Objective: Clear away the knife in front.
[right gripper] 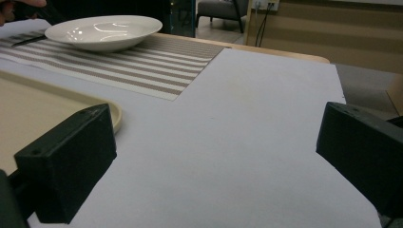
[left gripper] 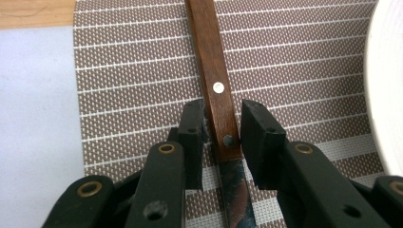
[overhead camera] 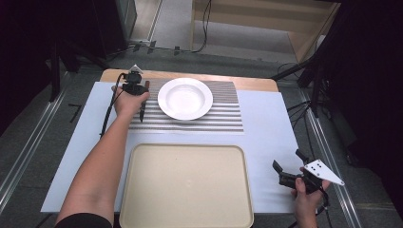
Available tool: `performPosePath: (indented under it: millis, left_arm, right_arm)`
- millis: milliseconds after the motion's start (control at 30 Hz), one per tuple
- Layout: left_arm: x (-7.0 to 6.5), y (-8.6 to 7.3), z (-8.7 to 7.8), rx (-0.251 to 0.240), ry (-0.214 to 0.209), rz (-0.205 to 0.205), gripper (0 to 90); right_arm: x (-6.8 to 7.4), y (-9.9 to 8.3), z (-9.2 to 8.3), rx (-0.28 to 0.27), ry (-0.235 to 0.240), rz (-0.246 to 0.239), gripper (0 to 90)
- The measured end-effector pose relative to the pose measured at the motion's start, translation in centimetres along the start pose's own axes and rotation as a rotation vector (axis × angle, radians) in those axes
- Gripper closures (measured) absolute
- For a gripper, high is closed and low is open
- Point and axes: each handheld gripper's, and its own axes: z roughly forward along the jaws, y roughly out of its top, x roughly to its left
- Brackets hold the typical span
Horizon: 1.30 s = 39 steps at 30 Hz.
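Note:
A knife with a brown wooden handle [left gripper: 214, 71] and a steel blade lies flat on the striped placemat [overhead camera: 223, 114], just left of the white plate [overhead camera: 185, 98]. My left gripper [left gripper: 222, 124] points down over it, its jaws straddling the handle's riveted end with only thin gaps on each side. In the high view the left gripper [overhead camera: 141, 95] sits at the mat's left edge above the knife [overhead camera: 141, 113]. My right gripper [overhead camera: 287, 160] rests wide open over bare white cover at the right front, and nothing lies between the jaws of the right gripper [right gripper: 214, 156].
A large beige tray [overhead camera: 185, 148] lies at the table's front centre. The plate [right gripper: 102, 31] stands on the placemat [right gripper: 142, 61] at the back. White cover [right gripper: 247, 118] spans the table's right side. Dark stands and cables ring the table.

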Motion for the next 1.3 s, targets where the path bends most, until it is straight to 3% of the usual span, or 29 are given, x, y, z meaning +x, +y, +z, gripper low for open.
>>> performPosePath:
  millis: [167,267,367,467,667,933,1300]
  left_arm:
    - [-0.2,-0.2,0.0,0.003,0.03,0.051,76.1]
    - [-0.4,-0.1,0.0,0.01,0.046,0.047,76.6]
    - [-0.3,-0.1,0.0,0.007,0.035,0.071,76.2]
    - [0.1,-0.1,0.0,0.011,0.013,0.053,76.2]
    - [-0.1,-0.2,0.0,0.009,0.021,0.073,76.9]
    - [0.3,-0.3,-0.1,0.001,-0.005,0.054,77.2]
    - [1.0,-0.7,-1.2,-0.01,-0.019,0.074,77.2]
  right_arm:
    - [0.0,0.0,0.0,0.001,0.0,0.0,0.0]
    - [0.0,0.0,0.0,0.0,0.0,0.001,0.0]
    - [0.0,0.0,0.0,0.001,-0.001,0.003,0.0]
    - [0.0,0.0,0.0,0.002,-0.001,0.004,0.0]
    - [0.0,0.0,0.1,0.007,-0.004,0.004,0.0]
    - [0.0,0.0,0.1,0.006,-0.002,0.008,0.0]
    - [0.0,0.0,0.1,0.006,-0.001,0.004,0.0]
